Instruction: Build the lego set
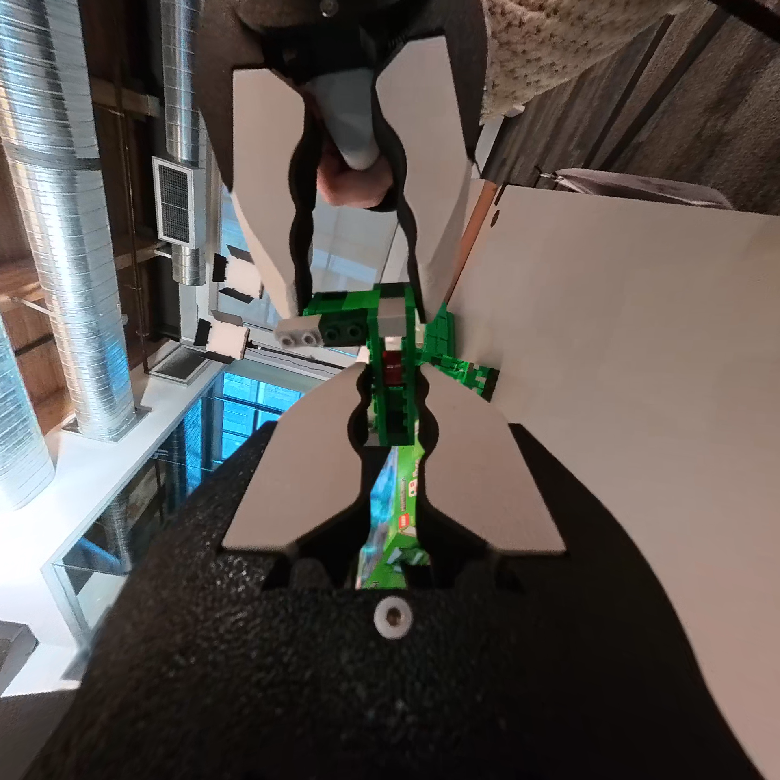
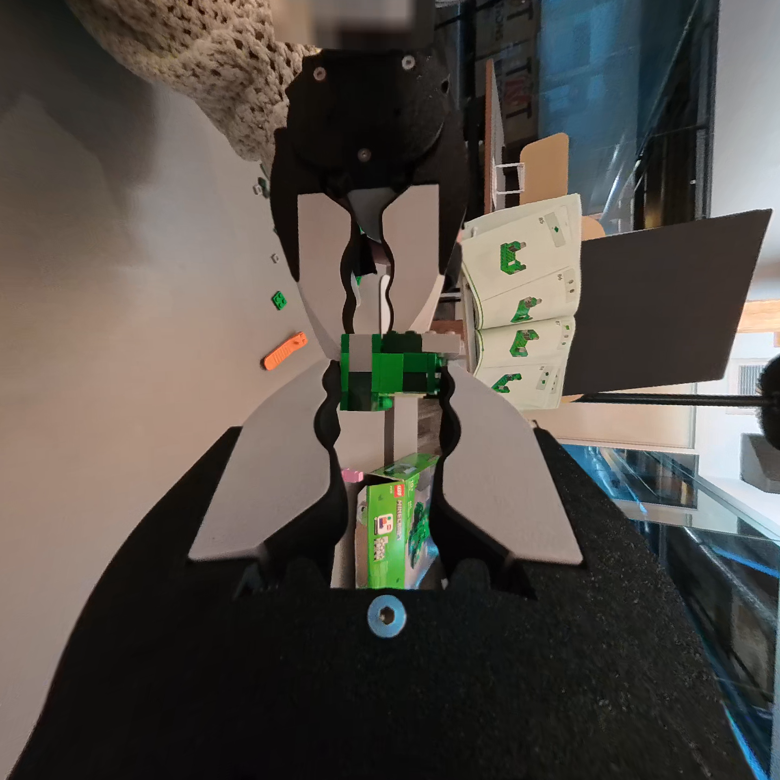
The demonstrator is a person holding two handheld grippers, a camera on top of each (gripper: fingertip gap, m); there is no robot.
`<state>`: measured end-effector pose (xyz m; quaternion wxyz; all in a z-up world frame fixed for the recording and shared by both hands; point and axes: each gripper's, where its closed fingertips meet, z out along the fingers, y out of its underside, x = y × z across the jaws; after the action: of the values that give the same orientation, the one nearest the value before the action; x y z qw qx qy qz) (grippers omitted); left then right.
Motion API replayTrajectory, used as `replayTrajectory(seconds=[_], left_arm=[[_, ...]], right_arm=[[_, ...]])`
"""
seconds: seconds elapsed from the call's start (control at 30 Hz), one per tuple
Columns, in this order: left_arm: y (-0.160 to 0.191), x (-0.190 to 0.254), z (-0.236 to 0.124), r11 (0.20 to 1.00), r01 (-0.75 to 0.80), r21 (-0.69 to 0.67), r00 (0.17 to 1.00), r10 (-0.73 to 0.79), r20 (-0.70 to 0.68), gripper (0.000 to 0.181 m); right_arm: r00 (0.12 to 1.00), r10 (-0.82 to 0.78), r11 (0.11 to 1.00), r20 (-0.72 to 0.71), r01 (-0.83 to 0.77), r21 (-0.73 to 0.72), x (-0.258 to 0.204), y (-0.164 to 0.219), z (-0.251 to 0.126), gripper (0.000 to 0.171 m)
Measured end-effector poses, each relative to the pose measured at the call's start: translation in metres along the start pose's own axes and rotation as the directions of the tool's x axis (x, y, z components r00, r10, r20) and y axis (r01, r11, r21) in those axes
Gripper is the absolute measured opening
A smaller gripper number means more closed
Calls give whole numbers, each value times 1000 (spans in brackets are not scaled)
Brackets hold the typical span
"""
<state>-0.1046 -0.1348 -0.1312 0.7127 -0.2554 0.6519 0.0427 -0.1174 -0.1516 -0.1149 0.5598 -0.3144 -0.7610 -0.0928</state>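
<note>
Both grippers hold one green lego build in the air between them, facing each other. The build is green and dark green with grey bricks and a red piece inside. In the left wrist view my left gripper is shut on its lower part, and the right gripper comes from above and clamps its top by a grey studded brick. In the right wrist view my right gripper is shut on the build, and the left gripper meets it from the far side.
A green lego box stands on the white table. An open instruction booklet is propped at the right. An orange brick separator, a green plate and a pink brick lie loose. Another green sub-build lies on the table. The grippers are tip to tip, or close to it.
</note>
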Motion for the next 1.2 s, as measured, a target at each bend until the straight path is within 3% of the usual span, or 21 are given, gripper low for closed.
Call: replayTrajectory(seconds=[0.13,0.87,1.0,1.2], left_arm=[[1,0,0,999,-40,-17,999,40,4,19],[1,9,3,994,-108,-36,994,107,-25,19],[4,11,5,996,-75,-40,997,74,-32,19],[11,10,7,999,-10,-53,1000,8,-30,36]], right_arm=[[1000,26,1000,-1,-26,-6,1,1,1,52],[994,-87,994,60,91,-62,-11,7,1,44],[997,-48,996,58,52,-71,-12,10,3,44],[1000,-2,995,20,4,-104,-2,20,2,44]])
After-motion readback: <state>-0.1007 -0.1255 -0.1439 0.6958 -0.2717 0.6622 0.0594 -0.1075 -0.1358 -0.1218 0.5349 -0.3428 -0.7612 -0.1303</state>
